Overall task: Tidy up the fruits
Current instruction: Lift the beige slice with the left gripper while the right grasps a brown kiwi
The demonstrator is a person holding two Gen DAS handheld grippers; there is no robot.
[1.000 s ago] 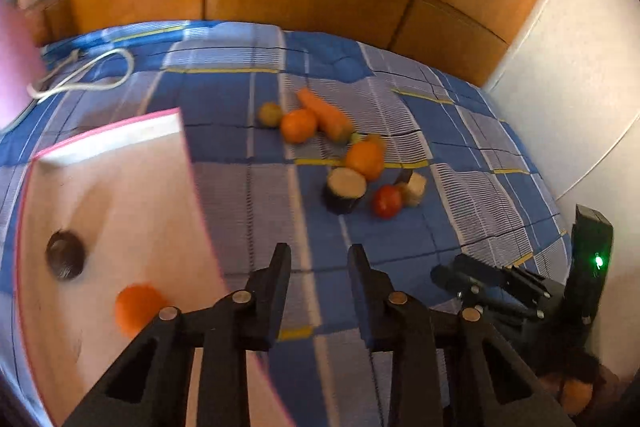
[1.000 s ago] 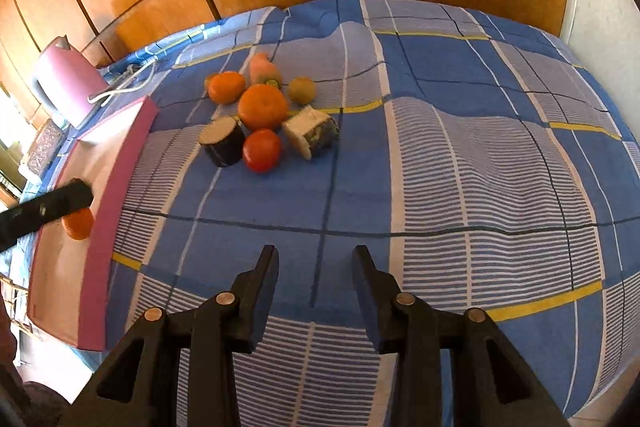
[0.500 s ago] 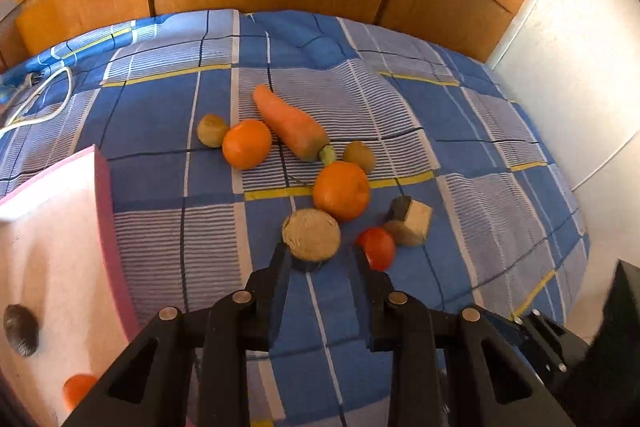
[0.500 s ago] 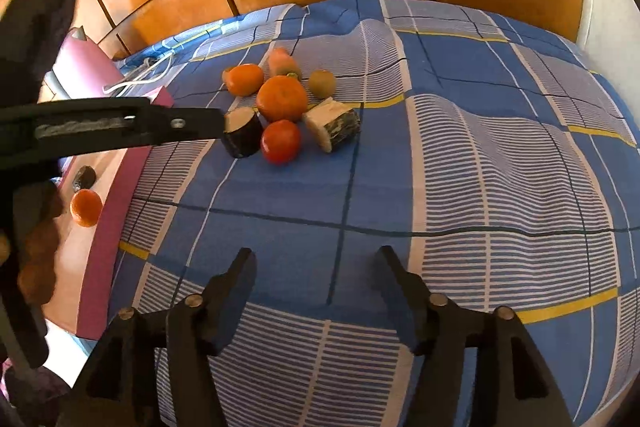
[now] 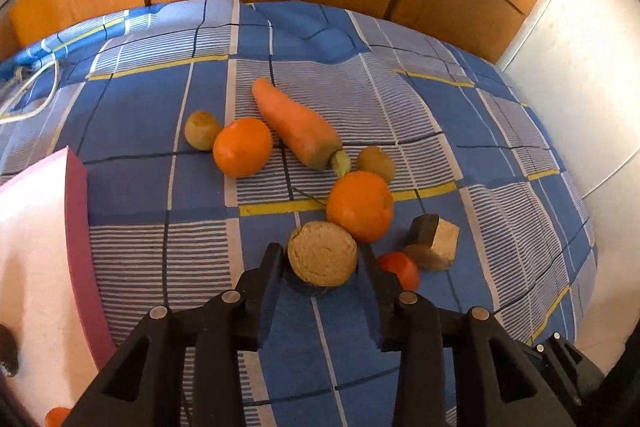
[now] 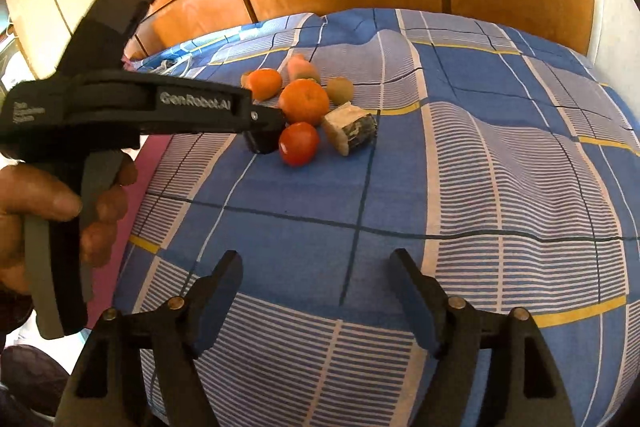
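Note:
A pile of produce lies on the blue checked bedspread (image 5: 160,115): two oranges (image 5: 242,147) (image 5: 360,205), a carrot (image 5: 296,125), two kiwis (image 5: 202,130) (image 5: 375,163), a tomato (image 5: 400,267) and a cut wedge with dark skin (image 5: 434,241). My left gripper (image 5: 322,263) points down at a round dark-skinned slice with a beige cut face (image 5: 322,253). Its jaws are opening and straddle the slice with a thin gap on each side. My right gripper (image 6: 316,267) hovers over bare bedspread in front of the pile, its jaws opening wide with nothing between them.
A pink-rimmed white tray (image 5: 76,227) sits at the left, with a dark fruit (image 5: 6,351) and a small orange (image 5: 58,417) in it. A hand (image 6: 40,195) holding the left tool fills the left of the right wrist view. Wooden panels back the bed; a white cord (image 5: 36,95) lies far left.
My left gripper swung from above the tray over to the pile and came down around the round slice, jaws widening. My right gripper stayed in place and spread its jaws wide.

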